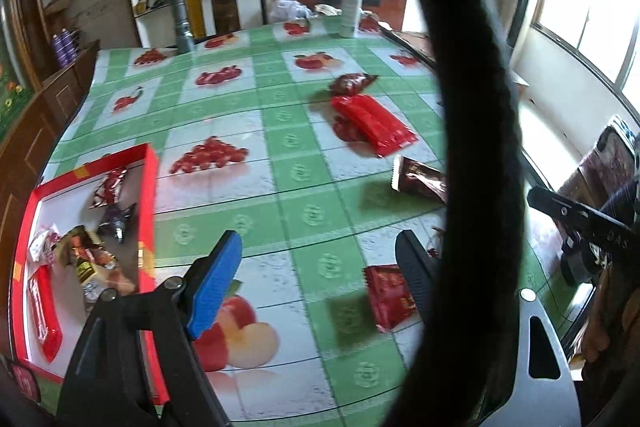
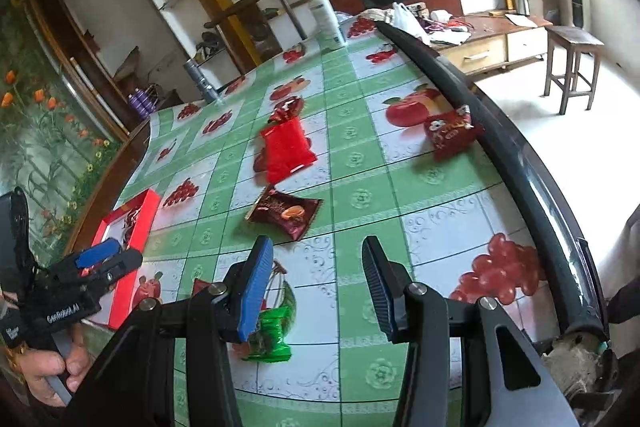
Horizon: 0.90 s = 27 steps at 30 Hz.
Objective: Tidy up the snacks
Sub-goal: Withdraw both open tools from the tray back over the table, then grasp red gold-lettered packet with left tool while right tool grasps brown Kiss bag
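Observation:
A red box (image 1: 149, 195) with several snack packets inside sits at the table's left. My left gripper (image 1: 316, 283) hovers open just to its right, with nothing between its fingers. A small red packet (image 1: 388, 297) lies on the cloth by its black finger. Farther off lie a long red packet (image 1: 372, 121), a dark red packet (image 1: 352, 83) and a brown packet (image 1: 422, 179). My right gripper (image 2: 316, 287) is open and empty above the cloth. A green packet (image 2: 270, 335) lies under its blue finger, and the brown packet (image 2: 286, 213) just ahead. Another red packet (image 2: 450, 133) rests at the right edge.
A thick black band (image 1: 480, 147) crosses the left wrist view and hides part of the table. A white spray bottle (image 1: 352, 7) and a grey can (image 1: 182, 23) stand at the far edge. A wooden stool (image 2: 572, 63) stands on the floor to the right.

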Motion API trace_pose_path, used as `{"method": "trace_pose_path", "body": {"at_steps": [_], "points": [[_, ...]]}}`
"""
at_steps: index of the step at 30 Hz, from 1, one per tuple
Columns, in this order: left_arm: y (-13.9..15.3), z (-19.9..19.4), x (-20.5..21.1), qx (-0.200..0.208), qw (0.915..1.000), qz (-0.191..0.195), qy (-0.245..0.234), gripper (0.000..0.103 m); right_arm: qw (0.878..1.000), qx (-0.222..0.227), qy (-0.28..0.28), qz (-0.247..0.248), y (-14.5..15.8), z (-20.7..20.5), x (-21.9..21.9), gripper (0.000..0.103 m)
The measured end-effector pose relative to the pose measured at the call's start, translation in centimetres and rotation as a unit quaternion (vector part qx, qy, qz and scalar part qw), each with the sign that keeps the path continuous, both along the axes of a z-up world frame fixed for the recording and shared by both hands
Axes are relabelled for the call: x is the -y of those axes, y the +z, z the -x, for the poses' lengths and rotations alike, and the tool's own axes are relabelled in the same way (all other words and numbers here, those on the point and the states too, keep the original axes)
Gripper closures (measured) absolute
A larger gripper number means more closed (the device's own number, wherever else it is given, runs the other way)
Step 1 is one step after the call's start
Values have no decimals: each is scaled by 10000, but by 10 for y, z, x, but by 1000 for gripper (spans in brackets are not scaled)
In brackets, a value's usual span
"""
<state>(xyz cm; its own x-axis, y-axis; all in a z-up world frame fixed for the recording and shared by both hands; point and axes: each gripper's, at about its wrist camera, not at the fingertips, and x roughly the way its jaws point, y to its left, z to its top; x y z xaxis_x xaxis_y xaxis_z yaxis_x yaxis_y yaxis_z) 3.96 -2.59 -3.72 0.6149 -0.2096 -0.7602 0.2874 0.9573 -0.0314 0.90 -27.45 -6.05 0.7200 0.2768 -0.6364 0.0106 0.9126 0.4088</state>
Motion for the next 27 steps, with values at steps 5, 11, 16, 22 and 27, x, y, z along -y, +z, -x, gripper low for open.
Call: {"method": "trace_pose_path", "body": {"at_steps": [5,11,16,22,27], "points": [[-3,8,17,-3,9994,-120,-315,23,10000,29,-35,-65,0,3,7,56],[-8,15,32,0,9951,-289,-942,22,10000,26,-28,-60,3,2,11,56],[-9,22,33,-18,9889,-466,-1407,22,10000,85,-10,-28,5,6,13,56],[-14,26,30,-85,9785,-581,-1976,22,9997,-4,235,-21,1,-1,6,54],[-25,26,50,-83,9582,-1002,-2678,22,9985,-70,540,75,1,-15,-7,53]]}}
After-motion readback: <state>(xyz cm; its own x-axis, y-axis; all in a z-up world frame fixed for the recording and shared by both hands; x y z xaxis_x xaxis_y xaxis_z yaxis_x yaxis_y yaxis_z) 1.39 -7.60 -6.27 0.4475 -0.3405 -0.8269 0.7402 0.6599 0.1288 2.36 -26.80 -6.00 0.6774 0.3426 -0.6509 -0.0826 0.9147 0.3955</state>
